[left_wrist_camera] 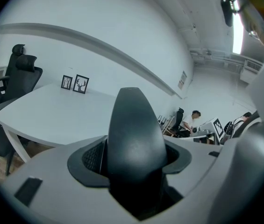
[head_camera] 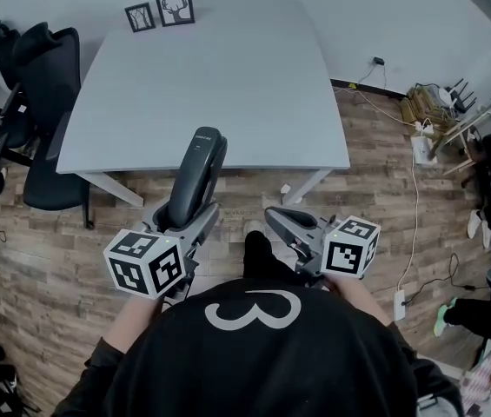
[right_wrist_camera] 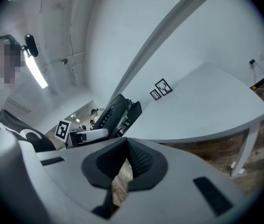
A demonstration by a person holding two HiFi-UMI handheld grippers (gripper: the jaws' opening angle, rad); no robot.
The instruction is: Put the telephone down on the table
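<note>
A dark grey telephone handset [head_camera: 197, 176] sticks up and forward out of my left gripper [head_camera: 189, 217], whose jaws are shut on its lower part. It hangs in the air just short of the white table's [head_camera: 210, 68] near edge, over the wooden floor. In the left gripper view the telephone [left_wrist_camera: 134, 139] fills the middle between the two pads, with the table [left_wrist_camera: 47, 111] beyond it. My right gripper [head_camera: 284, 220] is held beside it on the right, shut and empty. The right gripper view shows its pads [right_wrist_camera: 139, 160] meeting and the telephone [right_wrist_camera: 113, 113] off to the left.
Two small framed pictures [head_camera: 162, 11] stand at the table's far edge. A black office chair [head_camera: 45, 102] is at the table's left. Cables and a router [head_camera: 436, 111] lie by the wall on the right. A seated person [left_wrist_camera: 192, 120] is far behind.
</note>
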